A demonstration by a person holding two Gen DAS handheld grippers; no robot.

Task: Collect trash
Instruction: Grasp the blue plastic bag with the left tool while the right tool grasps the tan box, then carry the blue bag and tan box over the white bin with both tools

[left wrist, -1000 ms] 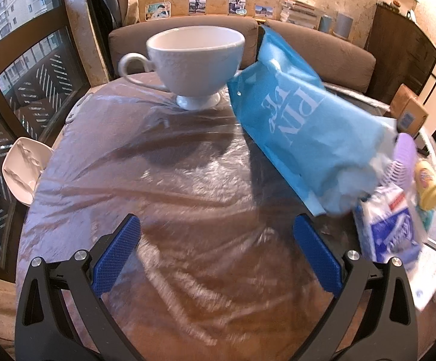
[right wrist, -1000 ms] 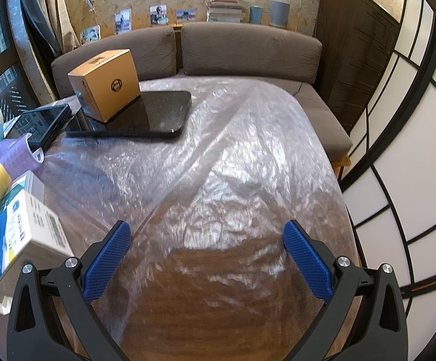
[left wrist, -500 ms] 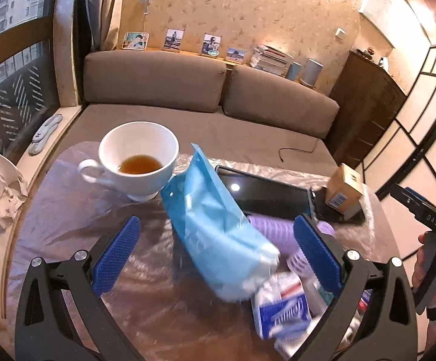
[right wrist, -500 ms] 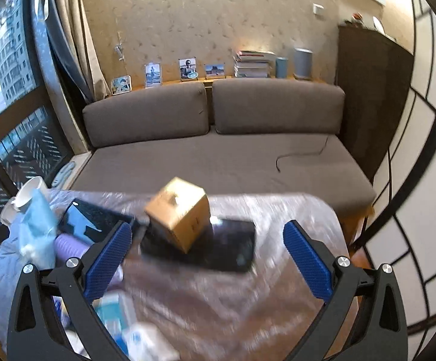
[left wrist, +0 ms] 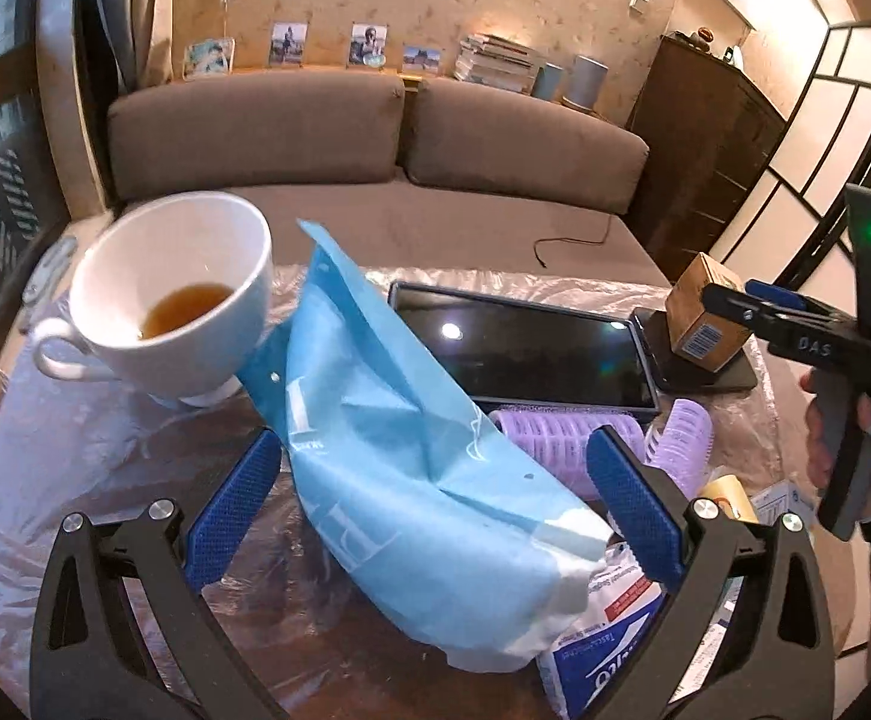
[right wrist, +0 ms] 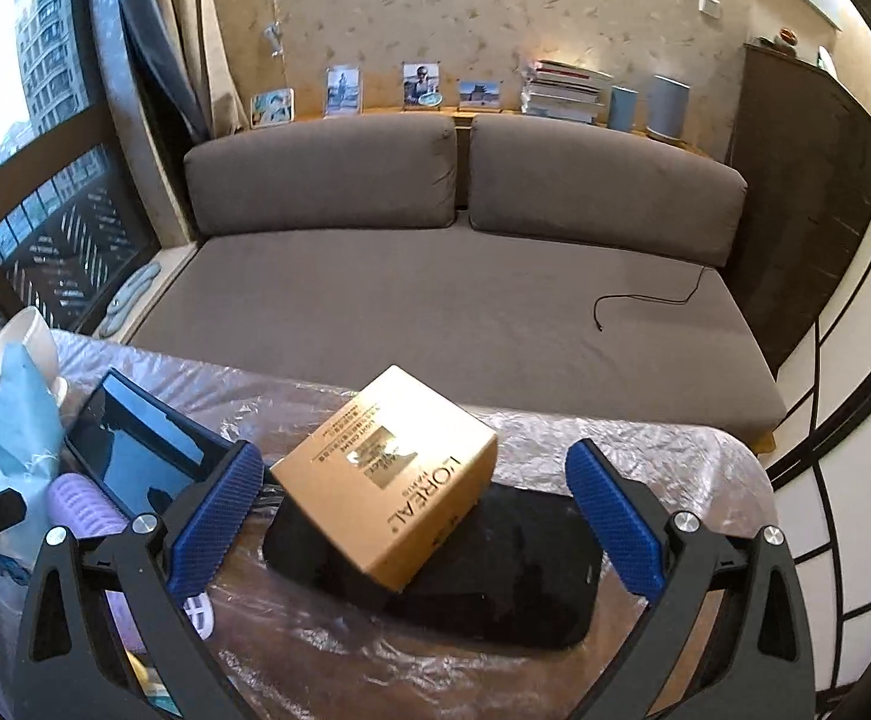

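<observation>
Left gripper (left wrist: 435, 504) jaws open, straddling blue bag (left wrist: 411, 450), frame centre. Bag likely light, crinkly, slippery: pinch mid-fold. Right gripper (right wrist: 414, 519) jaws open around box (right wrist: 384, 477).

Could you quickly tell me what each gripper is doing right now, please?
Left gripper: open, holding nothing, blue bag between its fingers.
Right gripper: open, holding nothing, gold box between its fingers.

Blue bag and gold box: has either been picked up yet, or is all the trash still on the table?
Nothing looks collected. The left gripper is open around the blue bag, which still lies on the table; the right gripper is open around the gold box, still resting on a dark tablet. Both grasps, and all collecting, remain.
</observation>
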